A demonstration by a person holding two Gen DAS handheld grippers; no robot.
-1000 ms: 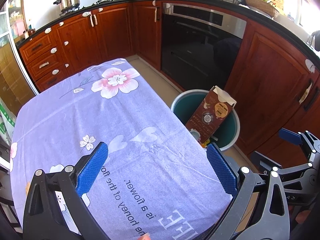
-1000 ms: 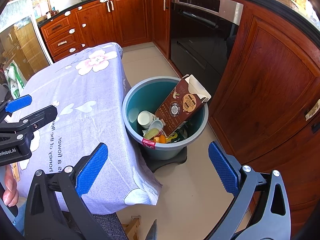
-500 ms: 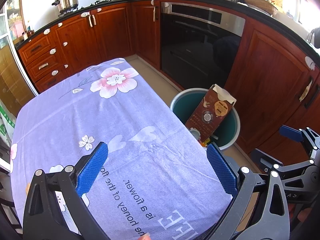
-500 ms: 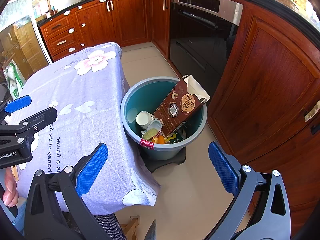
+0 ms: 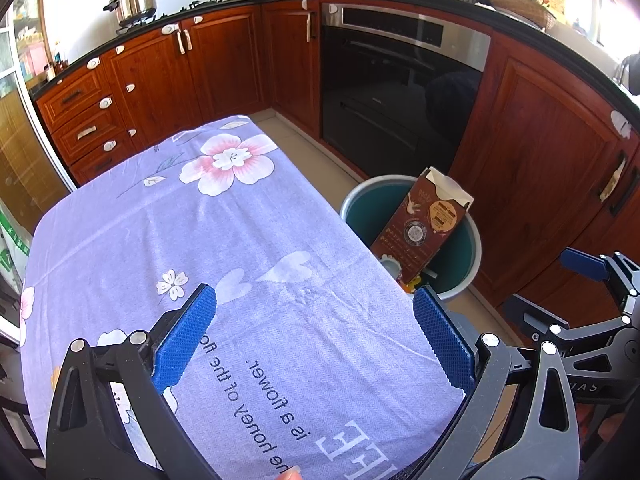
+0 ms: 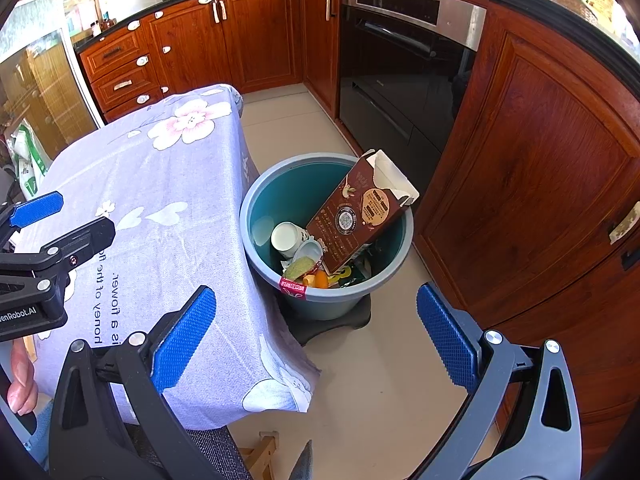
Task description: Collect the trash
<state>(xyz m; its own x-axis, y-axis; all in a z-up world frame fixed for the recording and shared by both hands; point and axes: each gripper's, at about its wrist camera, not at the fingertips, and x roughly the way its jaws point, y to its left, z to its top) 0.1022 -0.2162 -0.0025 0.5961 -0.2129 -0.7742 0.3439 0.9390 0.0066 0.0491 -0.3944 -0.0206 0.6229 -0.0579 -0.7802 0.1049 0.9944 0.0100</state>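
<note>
Brown box (image 6: 362, 216) leaning in the bin (image 6: 256, 184) ahead of both grippers' (image 6: 316, 332) wide-apart, empty jaws, trash seemingly all collected, next maybe looking for more.

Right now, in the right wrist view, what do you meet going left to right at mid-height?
Left gripper → purple flowered tablecloth → teal bin → white cup in the bin → brown carton leaning on the bin's rim → wooden cabinet door.
</note>
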